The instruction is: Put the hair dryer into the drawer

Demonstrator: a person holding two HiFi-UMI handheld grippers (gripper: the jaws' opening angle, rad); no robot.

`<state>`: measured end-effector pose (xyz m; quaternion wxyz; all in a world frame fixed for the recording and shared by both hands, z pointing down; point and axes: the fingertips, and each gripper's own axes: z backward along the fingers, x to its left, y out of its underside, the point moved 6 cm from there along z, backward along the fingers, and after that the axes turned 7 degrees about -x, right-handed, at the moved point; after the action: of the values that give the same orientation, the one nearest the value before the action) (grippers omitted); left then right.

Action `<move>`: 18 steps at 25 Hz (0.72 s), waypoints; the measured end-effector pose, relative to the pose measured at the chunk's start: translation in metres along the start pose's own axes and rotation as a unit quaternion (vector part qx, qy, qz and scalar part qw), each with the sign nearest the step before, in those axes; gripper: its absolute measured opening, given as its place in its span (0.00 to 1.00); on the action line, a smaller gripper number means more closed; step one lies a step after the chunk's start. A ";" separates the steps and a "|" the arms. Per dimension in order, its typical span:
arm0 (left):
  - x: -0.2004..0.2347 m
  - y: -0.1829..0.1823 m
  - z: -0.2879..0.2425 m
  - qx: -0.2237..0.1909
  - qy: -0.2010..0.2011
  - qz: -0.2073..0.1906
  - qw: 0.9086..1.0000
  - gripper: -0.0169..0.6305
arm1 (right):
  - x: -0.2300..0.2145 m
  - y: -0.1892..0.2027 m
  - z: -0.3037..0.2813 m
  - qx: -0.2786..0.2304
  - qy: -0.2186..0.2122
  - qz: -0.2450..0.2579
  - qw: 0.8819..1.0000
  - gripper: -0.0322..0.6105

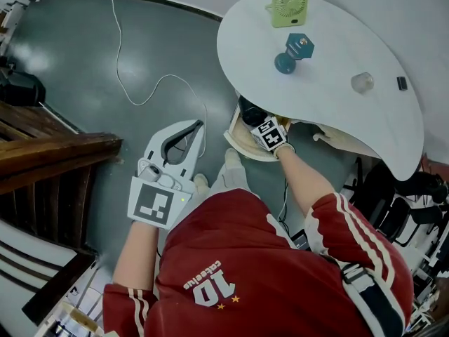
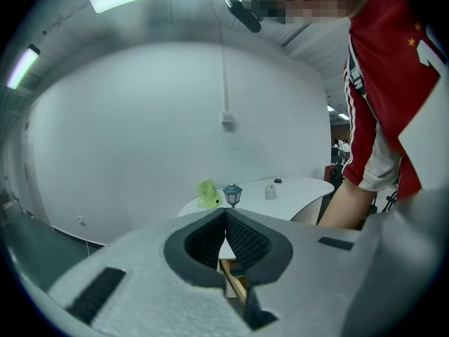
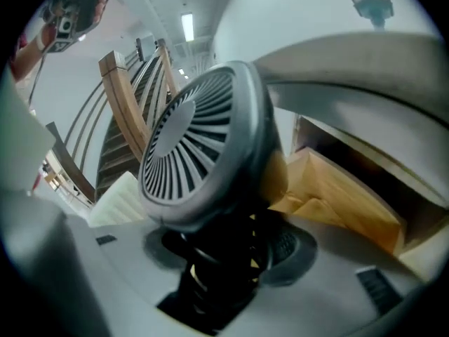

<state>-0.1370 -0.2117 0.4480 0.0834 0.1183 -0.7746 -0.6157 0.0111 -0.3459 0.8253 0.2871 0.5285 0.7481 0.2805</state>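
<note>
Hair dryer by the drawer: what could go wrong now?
The hair dryer has a big round head close under the table edge, so it might bump there or on the wooden drawer wall. The right hand-held gripper grips only the dark handle, so the head could tip or slip. The left hand-held gripper is shut and away from the drawer, so nothing steadies it.

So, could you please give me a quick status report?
Left gripper shut, empty, off to the side. Right gripper shut on grey grille-backed hair dryer. Light wooden drawer open beside it; nothing seen blocking.
</note>
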 end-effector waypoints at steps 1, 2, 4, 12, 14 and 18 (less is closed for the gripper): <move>0.000 -0.001 -0.001 -0.001 0.000 -0.002 1.000 0.02 | -0.002 0.002 -0.001 0.009 0.006 0.010 1.000 0.41; 0.000 -0.002 -0.002 -0.001 -0.001 -0.002 1.000 0.02 | -0.004 0.004 -0.001 0.016 0.010 0.019 1.000 0.41; 0.000 -0.001 -0.002 -0.001 -0.003 0.001 1.000 0.03 | -0.008 0.009 -0.001 0.024 0.018 0.020 0.999 0.41; -0.002 0.004 0.001 0.008 -0.009 0.008 1.000 0.02 | -0.018 0.019 -0.009 0.065 0.048 0.005 0.997 0.42; -0.002 0.005 0.002 0.009 -0.012 0.010 1.000 0.03 | -0.020 0.023 -0.012 0.079 0.048 0.014 0.996 0.42; 0.002 0.013 0.007 0.016 -0.025 0.018 0.999 0.03 | -0.019 0.030 -0.023 0.103 0.055 0.031 0.993 0.44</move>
<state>-0.1422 -0.2028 0.4590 0.0731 0.0899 -0.7880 -0.6047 0.0187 -0.3582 0.8658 0.1804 0.5617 0.7712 0.2390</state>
